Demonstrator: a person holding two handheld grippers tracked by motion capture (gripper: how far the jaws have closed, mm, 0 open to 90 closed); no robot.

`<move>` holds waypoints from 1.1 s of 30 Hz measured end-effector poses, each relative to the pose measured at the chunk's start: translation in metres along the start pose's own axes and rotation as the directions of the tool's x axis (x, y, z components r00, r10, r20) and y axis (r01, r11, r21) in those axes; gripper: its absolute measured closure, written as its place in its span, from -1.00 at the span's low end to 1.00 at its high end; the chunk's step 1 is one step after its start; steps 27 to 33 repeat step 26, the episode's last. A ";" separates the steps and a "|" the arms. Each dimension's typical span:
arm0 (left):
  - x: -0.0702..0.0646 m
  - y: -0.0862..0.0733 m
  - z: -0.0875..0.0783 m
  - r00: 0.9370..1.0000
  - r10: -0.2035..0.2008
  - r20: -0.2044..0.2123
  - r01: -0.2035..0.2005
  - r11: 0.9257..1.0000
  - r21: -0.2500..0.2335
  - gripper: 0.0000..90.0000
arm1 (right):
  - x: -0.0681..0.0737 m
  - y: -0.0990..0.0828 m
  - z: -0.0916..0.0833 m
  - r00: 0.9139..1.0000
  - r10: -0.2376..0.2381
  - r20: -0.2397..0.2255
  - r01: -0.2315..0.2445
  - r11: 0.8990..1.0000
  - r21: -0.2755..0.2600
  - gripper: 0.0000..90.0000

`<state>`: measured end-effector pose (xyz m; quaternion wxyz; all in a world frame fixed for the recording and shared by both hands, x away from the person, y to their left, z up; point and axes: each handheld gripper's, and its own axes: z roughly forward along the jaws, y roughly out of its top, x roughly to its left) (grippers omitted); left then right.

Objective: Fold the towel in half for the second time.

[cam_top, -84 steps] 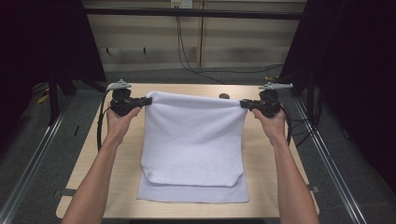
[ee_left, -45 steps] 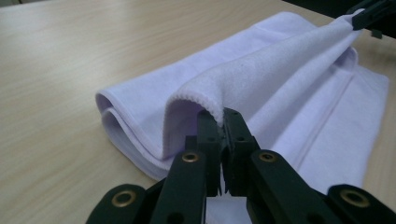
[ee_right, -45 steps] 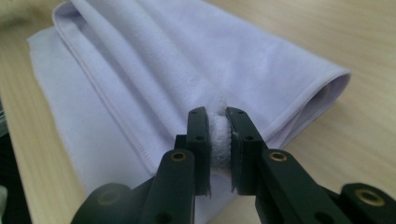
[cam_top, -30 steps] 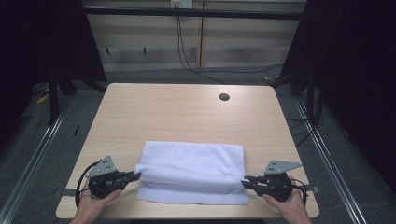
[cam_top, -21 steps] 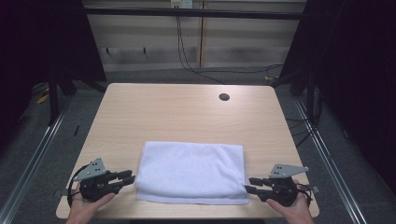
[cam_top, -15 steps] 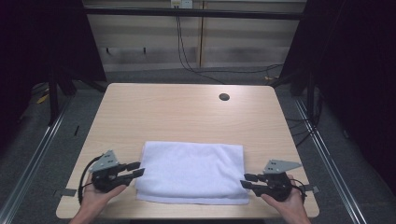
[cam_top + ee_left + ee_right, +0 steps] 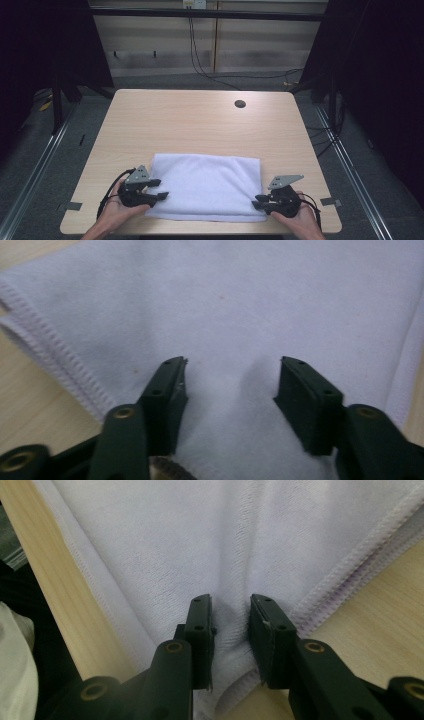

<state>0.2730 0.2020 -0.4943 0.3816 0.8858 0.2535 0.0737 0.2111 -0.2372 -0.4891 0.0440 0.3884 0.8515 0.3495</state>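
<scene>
Towel [image 7: 207, 186] folded flat, white, sitting between the two grippers near the person's edge of the wooden table [image 7: 200, 120]. Left gripper [image 7: 159, 189] at the towel's left end, near corner: jaws spread wide, tips over the cloth's edge, nothing pinched. Left gripper view confirms it, towel [image 7: 240, 330] fills the gap between the parted jaws and runs out ahead of them, stitched hem off to the left side with bare table [image 7: 30, 390] beyond. Right gripper [image 7: 257, 202] at the towel's right end, near corner. Right gripper view: jaws narrowed to a small gap with a raised ridge of towel [image 7: 175, 545] bunched between them, layered hems just right of the right jaw, table [image 7: 370, 620] beyond. Pads look close on the fold, but can't tell if they're fully clamped or only nearly so. Both hands [image 7: 112, 212] low at the near table edge, grippers pointing inward toward each other. Small dark round hole [image 7: 240, 104] well ahead of both grippers, far side of the table.
</scene>
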 end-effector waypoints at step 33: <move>0.019 0.014 -0.037 0.977 -0.208 -0.048 0.194 0.959 -0.208 -0.45 | -0.033 0.022 -0.038 0.988 0.129 0.081 -0.096 0.941 -0.325 0.00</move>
